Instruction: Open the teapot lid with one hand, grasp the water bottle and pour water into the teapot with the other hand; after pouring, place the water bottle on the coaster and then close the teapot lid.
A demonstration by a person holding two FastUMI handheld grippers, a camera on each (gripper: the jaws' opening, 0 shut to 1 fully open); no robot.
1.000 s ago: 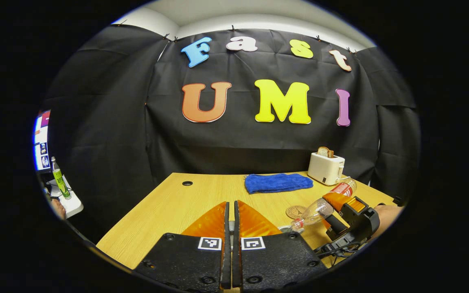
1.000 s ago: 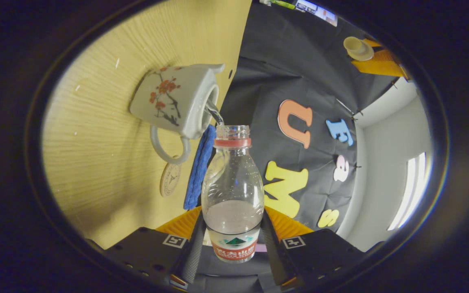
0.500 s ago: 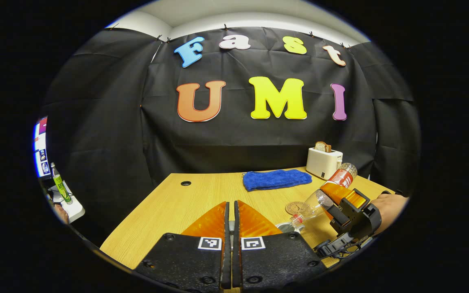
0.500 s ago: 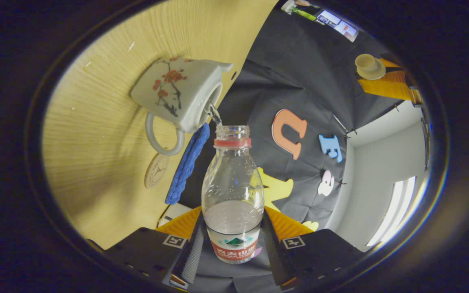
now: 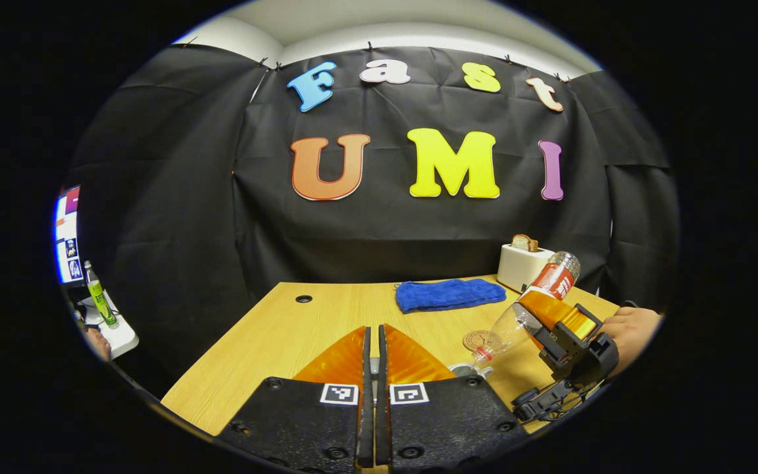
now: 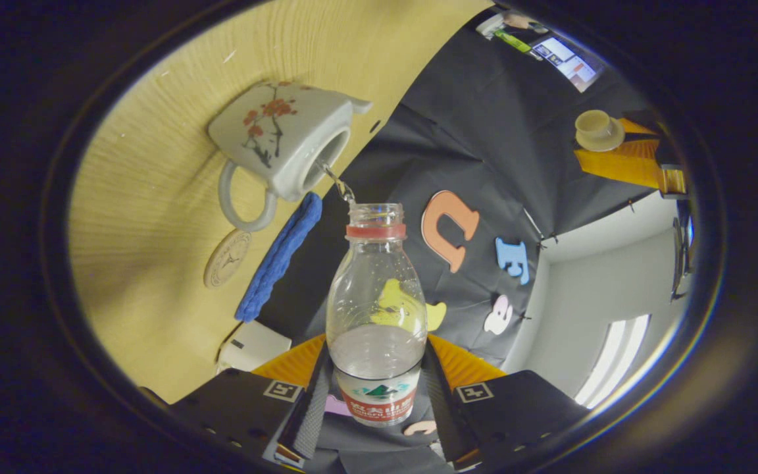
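The right gripper has its jaws clamped on the lower body of a clear, ribbed plastic water bottle, tipped mouth-down toward a glazed ceramic teapot painted with red blossoms. A thin stream of water runs from the bottle's neck into the pot's open round mouth. In the right gripper view, the round teapot lid sits pinched at the tips of the left gripper, whose jaws look nearly closed. A round embossed coaster lies on the wood-grain surface near a folded blue terry towel and a white toaster with what seems to be a slice of bread in it.
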